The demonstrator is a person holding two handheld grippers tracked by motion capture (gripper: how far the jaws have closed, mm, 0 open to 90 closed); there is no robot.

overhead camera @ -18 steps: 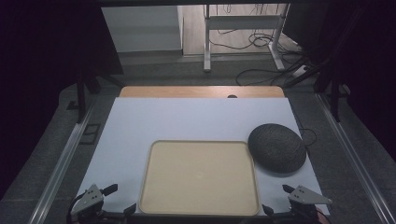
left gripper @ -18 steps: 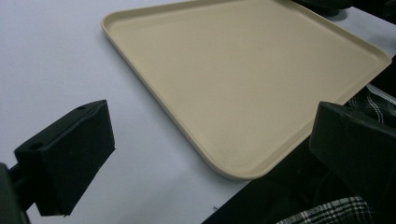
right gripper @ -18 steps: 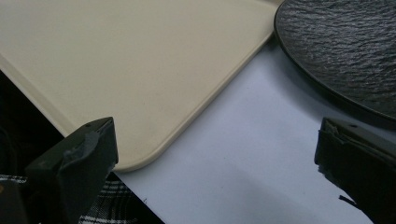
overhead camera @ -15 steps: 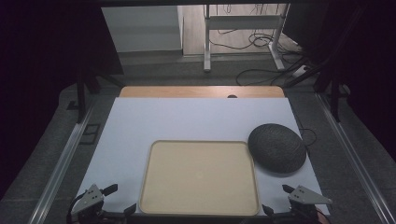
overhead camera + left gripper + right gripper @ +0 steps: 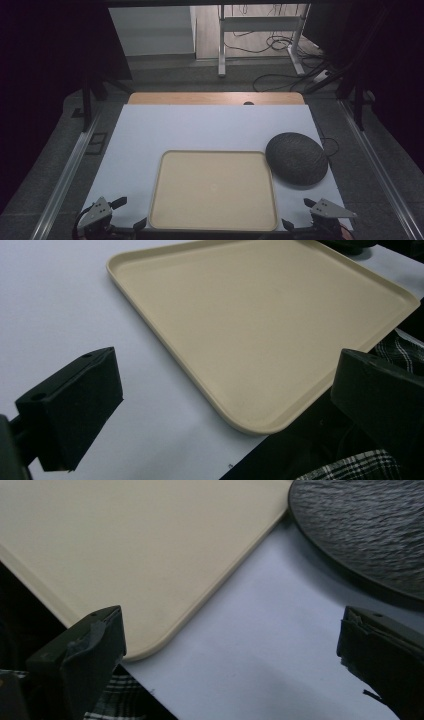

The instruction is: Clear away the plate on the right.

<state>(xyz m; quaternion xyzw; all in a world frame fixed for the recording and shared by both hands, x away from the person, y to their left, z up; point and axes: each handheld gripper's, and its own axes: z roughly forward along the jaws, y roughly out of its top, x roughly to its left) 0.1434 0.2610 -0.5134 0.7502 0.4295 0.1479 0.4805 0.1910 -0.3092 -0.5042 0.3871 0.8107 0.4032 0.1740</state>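
— What do you have on the table?

— I see a beige tray [image 5: 214, 190] lying flat on the white mat [image 5: 200, 130], toward the near edge and about midway across. A dark ribbed plate [image 5: 297, 158] sits just beside the tray's far right corner; from above I can't tell whether they touch.

— And your tools?

— My left gripper [image 5: 129, 214] is at the near left corner of the mat, just beside the tray's near left corner. Its jaws stand wide apart with nothing between them. In the left gripper view the tray [image 5: 260, 325] stretches away ahead of the two black jaws, over bare mat [image 5: 50, 300].

— The right one?

— My right gripper [image 5: 299, 214] is at the near right, beside the tray's near right corner. Its jaws also gape wide, empty. In the right gripper view I see the tray's rounded corner [image 5: 150, 650] toward one jaw and the plate [image 5: 370, 535] beyond the other, with mat [image 5: 260, 645] between.

— Is either touching the tray?

— No, both sit apart from it.
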